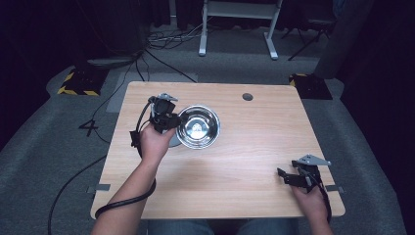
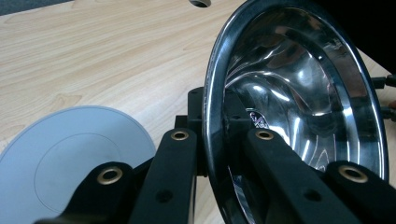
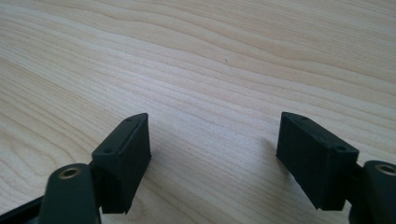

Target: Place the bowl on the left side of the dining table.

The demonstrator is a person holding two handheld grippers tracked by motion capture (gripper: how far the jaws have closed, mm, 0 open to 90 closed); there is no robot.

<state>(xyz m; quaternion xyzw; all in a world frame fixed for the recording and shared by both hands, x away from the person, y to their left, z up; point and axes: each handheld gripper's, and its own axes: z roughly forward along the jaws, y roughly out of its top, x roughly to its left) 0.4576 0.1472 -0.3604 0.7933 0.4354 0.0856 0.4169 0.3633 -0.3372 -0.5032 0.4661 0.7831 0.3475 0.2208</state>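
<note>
Left gripper view shows the left claw (image 2: 219,140) pinching the rim of a polished steel bowl (image 2: 303,93), one jaw outside the wall and one inside, so the bowl stands on edge right in front of the claw. Just to the outer jaw's side, lower down, lies a flat grey disc (image 2: 70,154) on the wooden table (image 2: 93,56).

In the high view the left claw (image 1: 166,117) sits at the bowl's (image 1: 198,127) left edge, with the disc peeking out beneath.

The bowl looks light, rigid and thin-walled, so it should not deform under the pinch. Its mirror finish suggests a slippery surface, though, and a single hold at the rim leaves the far side hanging, so it may swivel or slide between the pads. The rolled rim is probably the best place to grip, as it offers a lip to catch.

The right claw (image 3: 212,158) rests with jaws spread wide over bare wood, well apart from the bowl.
</note>
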